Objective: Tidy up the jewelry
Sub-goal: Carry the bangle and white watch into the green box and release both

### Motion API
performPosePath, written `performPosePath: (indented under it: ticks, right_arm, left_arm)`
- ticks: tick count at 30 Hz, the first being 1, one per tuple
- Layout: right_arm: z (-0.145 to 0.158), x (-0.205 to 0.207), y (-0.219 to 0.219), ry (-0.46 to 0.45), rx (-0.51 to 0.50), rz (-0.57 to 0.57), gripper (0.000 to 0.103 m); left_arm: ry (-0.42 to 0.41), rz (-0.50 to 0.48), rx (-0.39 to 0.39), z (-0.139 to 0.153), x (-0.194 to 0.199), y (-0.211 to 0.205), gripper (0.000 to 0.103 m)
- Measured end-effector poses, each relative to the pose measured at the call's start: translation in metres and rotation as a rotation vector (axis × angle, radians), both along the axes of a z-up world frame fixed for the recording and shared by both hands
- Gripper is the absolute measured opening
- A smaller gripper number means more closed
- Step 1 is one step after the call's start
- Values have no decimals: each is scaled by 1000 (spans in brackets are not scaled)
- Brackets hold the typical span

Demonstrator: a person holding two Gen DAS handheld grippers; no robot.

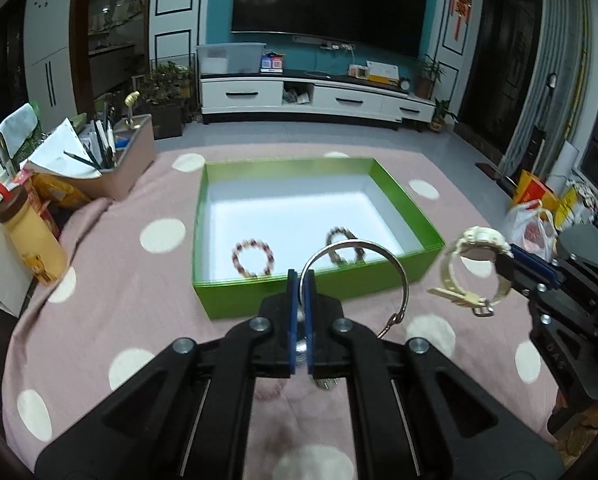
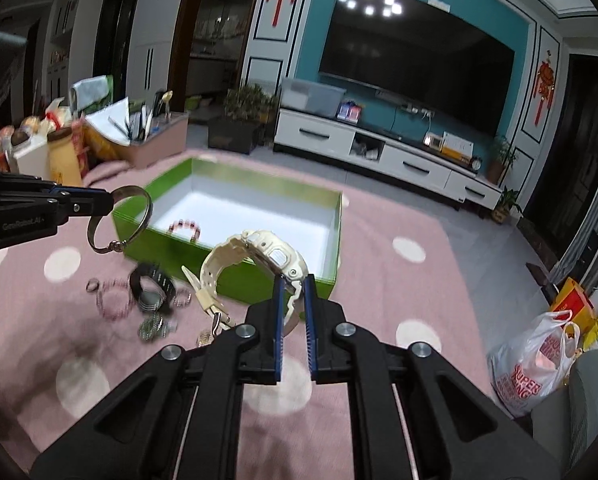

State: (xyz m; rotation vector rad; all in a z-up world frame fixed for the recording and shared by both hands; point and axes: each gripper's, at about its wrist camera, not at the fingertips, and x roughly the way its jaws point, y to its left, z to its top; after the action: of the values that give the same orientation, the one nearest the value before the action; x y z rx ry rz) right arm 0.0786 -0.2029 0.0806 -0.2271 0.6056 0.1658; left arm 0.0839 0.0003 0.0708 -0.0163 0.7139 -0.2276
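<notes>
A thin silver metal bangle [image 1: 355, 268] is pinched in the closed left claw [image 1: 299, 280], and a cream plastic wristwatch [image 2: 255, 268] is clamped by its strap in the right claw [image 2: 293, 284]. Both are held above the pink dotted bench cloth [image 1: 139, 320], short of the green cardboard box [image 1: 259, 296]. Carrying over the near wall and releasing seems next. The blurred loose pieces [image 2: 147, 304] are hard to identify.

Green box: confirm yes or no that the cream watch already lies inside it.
No: the cream watch hangs clamped in the right gripper above the cloth, in front of the green box, not inside.
</notes>
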Motion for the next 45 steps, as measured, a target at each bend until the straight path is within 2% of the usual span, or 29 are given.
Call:
performPosePath:
  ticks: [8,18,31,45]
  right_arm:
    - [6,46,-6,-4,32,-12,9]
    - [-10,101,5,27,25,-17,9]
    - [-38,151,15,90,37,-31,9]
    - [-59,175,21,140,44,-28,9]
  left_arm:
    - [22,45,17,6,58,2,3]
    - [62,54,54,-13,120,-13,3]
    - [122,73,96,-50,164,-17,4]
    - [154,66,123,-70,183,-24,4]
